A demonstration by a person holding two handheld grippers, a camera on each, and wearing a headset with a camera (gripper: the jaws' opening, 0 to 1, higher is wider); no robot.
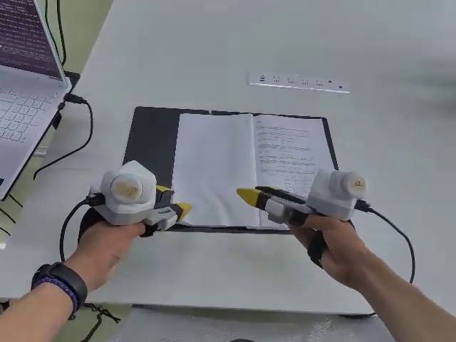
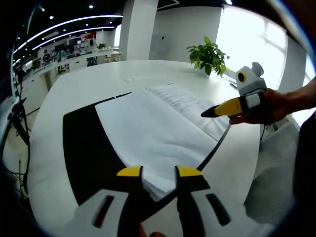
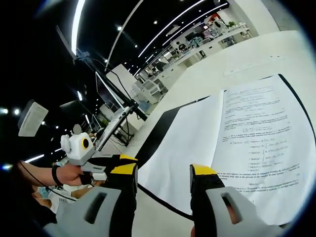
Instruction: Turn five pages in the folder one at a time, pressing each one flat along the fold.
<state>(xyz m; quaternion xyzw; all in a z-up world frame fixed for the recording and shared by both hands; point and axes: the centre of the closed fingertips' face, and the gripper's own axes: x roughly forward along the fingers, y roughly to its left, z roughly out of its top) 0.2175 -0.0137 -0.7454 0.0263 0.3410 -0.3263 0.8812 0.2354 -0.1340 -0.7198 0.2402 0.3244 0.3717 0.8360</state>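
**Printed page to turn, right of the fold**

Open flat: the folder [image 1: 152, 139], with its fold [image 1: 254, 167] running straight away from the near edge. Right of the fold, the printed page [image 1: 293, 153]; left of it, a blank page [image 1: 214, 164]. At the fold's near end, the right gripper [image 1: 247, 195], jaws apart and empty, probably best placed for the printed page. Well left of the fold, at the near edge, the left gripper [image 1: 181, 209], jaws likewise apart and empty.

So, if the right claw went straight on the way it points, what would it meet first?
Most likely the blank left page of the open folder, near its bottom edge. The right claw aims there, though its height above the paper is unclear.
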